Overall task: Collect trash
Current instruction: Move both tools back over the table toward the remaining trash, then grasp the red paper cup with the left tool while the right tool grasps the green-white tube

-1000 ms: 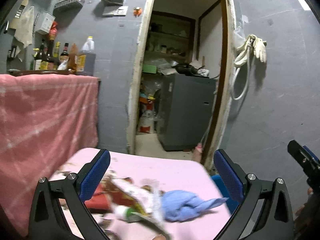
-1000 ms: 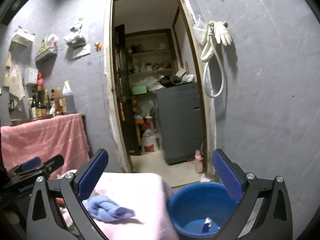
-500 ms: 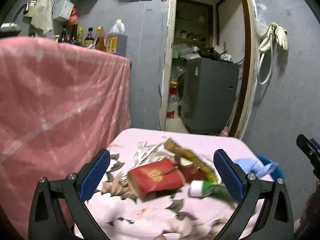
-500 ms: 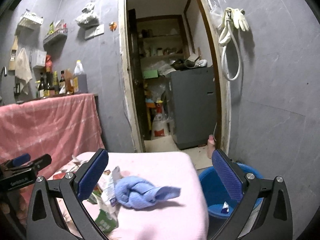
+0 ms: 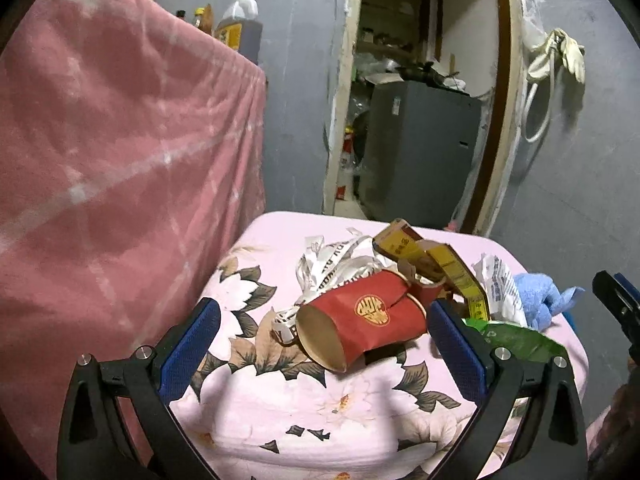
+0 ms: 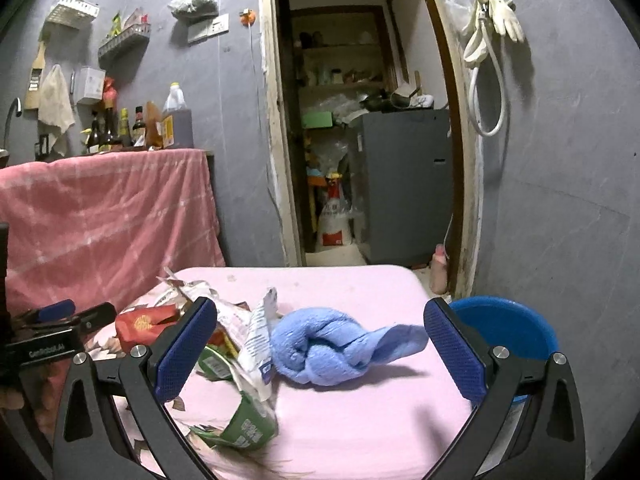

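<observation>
The left gripper (image 5: 324,336) and right gripper (image 6: 320,344) are held wide open, empty, above a pink floral-clothed table (image 5: 320,408) in a grey-walled room. One crushed red paper cup (image 5: 360,320) is seen lying between the left jaws amid wrappers; one knotted blue cloth (image 6: 332,348) between the right. One blue plastic basin (image 6: 516,332) is set past the table's right edge.

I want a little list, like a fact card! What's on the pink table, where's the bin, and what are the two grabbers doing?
surface: pink flowered cloth
trash pile: crushed red paper cup on its side, white printed paper strips, yellow carton, green wrapper
cloth: crumpled blue towel, beside the pile
bin: blue plastic basin, past the table's right edge
left gripper: jaws open, cup between them, not gripped
right gripper: jaws open, facing towel, holding nothing
</observation>
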Motion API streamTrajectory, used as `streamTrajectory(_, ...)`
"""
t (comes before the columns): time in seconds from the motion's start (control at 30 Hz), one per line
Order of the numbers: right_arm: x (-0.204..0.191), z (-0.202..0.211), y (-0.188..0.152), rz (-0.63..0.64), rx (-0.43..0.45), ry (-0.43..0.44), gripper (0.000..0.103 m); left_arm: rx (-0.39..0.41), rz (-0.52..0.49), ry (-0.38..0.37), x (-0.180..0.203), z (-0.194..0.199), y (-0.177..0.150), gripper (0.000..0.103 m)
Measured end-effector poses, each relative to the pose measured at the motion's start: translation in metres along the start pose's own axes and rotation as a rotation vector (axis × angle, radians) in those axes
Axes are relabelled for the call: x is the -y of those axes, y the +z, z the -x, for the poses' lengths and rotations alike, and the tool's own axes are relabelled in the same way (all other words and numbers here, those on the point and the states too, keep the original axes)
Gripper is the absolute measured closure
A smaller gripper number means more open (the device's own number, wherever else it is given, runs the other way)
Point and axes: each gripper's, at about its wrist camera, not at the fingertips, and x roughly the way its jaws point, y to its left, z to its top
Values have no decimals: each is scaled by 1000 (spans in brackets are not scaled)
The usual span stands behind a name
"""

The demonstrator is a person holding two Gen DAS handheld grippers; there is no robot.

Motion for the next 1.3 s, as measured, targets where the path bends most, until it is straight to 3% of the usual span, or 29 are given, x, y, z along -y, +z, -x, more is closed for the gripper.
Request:
streamTrajectory(0.13,-4,-5,-4,-6,-35,40,0,-30,-54,-26,2,-8,-3,3)
streamTrajectory(0.23,-7,-9,-7,-5,-62,68,7,-49,-51,-56,1,-12,-3,3)
streamTrajectory(0.57,-21,-19,-14,15,-144,143,49,-141,-47,-128,-2,-30,0,10)
streamTrajectory(0.7,-26,-21,-16,32,-168,155,50,-141,-65,-143,-1,-31,2,10)
streamTrajectory(0.8,-28,-24,-17,35,-185,146,51,-146,-66,-158,-2,-33,3,23)
streamTrajectory(0.9,-30,-27,-19,40,-209,145,51,-165,-52,-180,-5,-38,4,28)
streamTrajectory(1.3,-32,-35,-22,42,-264,140,51,-250,-127,-245,-1,-52,5,28)
